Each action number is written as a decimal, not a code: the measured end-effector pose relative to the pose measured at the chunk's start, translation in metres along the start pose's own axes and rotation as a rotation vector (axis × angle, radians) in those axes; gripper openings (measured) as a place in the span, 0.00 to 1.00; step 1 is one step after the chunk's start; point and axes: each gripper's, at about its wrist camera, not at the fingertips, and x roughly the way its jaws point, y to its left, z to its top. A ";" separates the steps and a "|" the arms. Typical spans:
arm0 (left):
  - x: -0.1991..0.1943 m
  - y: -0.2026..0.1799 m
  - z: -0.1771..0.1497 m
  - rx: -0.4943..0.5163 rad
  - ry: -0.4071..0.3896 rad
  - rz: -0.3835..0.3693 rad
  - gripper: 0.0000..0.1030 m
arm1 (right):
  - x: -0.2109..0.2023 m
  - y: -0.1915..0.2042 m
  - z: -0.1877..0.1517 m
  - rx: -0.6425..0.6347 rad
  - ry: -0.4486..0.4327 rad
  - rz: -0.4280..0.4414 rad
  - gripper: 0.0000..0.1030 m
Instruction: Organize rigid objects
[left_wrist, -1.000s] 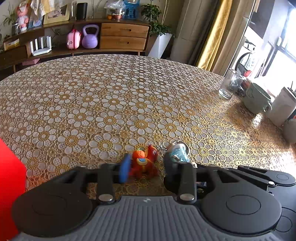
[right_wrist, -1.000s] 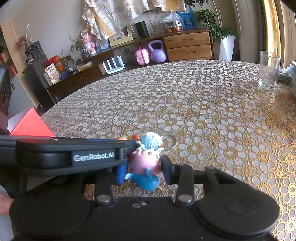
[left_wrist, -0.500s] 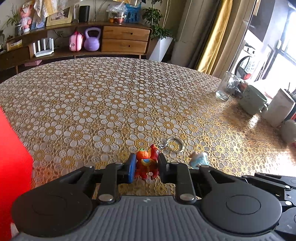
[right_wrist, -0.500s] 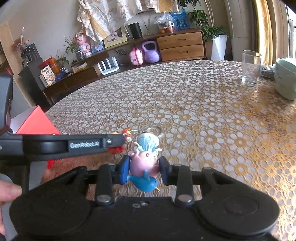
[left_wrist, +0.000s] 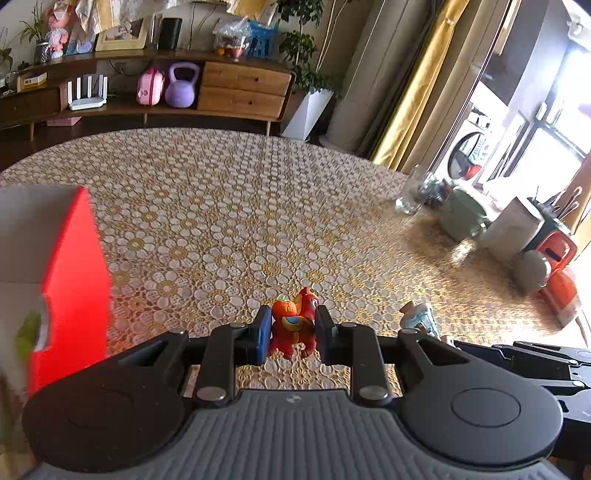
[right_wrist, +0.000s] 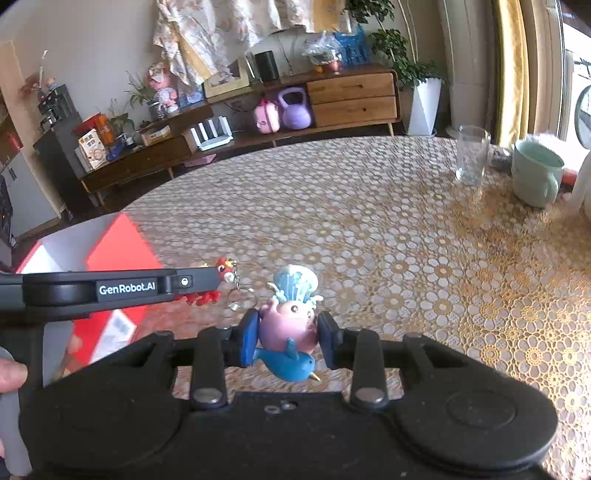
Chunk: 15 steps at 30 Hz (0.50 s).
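Left wrist view: big round table (left_wrist: 229, 206) w/ gold-and-white flower-pattern cloth fills most of the frame. Behind it, a long wooden sideboard (left_wrist: 243, 90) along the wall, w/ a purple kettlebell (left_wrist: 180, 88) and a pink toy case (left_wrist: 150, 86) on its lower shelf. Red box (left_wrist: 74, 280) w/ white inside stands at the table's left edge, open top visible. Far right of the table: a pale green mug (left_wrist: 463, 218), a clear glass (left_wrist: 412, 195) just beside it, plus other containers too blurred to name.

Left gripper (left_wrist: 290, 334) is clamped narrow on a red-and-orange toy figure (left_wrist: 291, 328); both pads press its sides, toy lifted off the cloth. In right wrist view the same figure (right_wrist: 225, 271) pokes out past the left gripper's arm, a metal key ring (right_wrist: 236, 299) hanging under it, near the red box (right_wrist: 122, 251).

Right gripper (right_wrist: 288, 339) grips a pink-and-blue toy figure (right_wrist: 288, 328), pads tight on the pink body, blue part hanging below, light-blue fan shape on top. Toy is up in the air above the cloth, approx. mid-table near edge. Its pale-blue top (left_wrist: 419, 317) shows at the right in left wrist view.

A fingertip (right_wrist: 11, 371) shows at the left edge.
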 end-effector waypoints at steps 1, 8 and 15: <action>-0.007 0.000 0.000 0.003 -0.007 -0.002 0.24 | -0.004 0.005 0.001 -0.007 0.000 0.001 0.32; -0.056 0.006 0.006 0.015 -0.043 -0.008 0.24 | -0.029 0.042 0.012 -0.068 -0.010 0.019 0.32; -0.100 0.021 0.012 0.024 -0.083 0.007 0.24 | -0.045 0.088 0.019 -0.137 -0.036 0.053 0.32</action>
